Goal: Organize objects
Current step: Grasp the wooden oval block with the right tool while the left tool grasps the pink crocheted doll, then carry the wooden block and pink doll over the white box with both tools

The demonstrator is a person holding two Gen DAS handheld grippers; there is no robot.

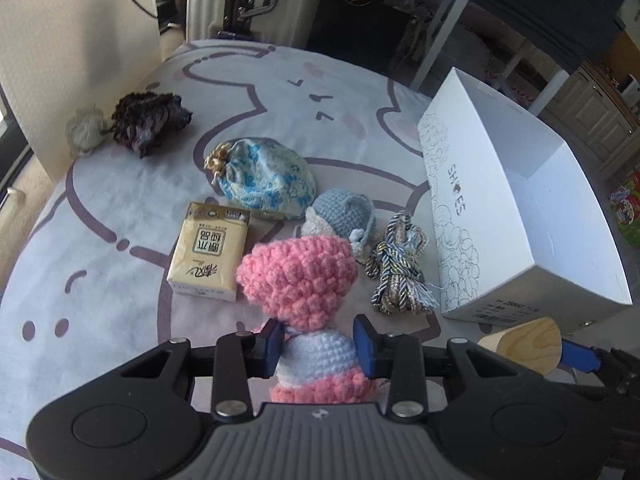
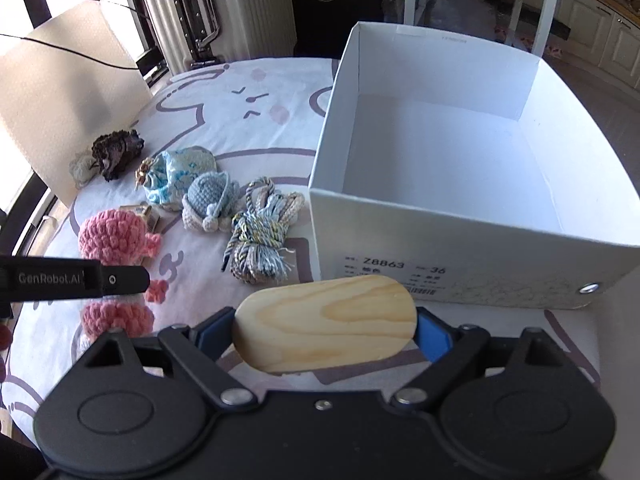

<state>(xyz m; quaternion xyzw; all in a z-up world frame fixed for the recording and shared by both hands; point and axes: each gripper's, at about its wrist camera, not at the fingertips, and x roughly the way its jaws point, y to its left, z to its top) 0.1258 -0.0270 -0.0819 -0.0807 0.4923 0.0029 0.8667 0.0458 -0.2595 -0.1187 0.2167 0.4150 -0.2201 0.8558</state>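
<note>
Left gripper (image 1: pixel 320 346) pinching pink crochet doll (image 1: pixel 298 280) at its pale-blue waist, right gripper (image 2: pixel 326 332) clamped on wooden block (image 2: pixel 326 322) — white shoebox (image 2: pixel 460 240) at 1 o'clock, open.
</note>
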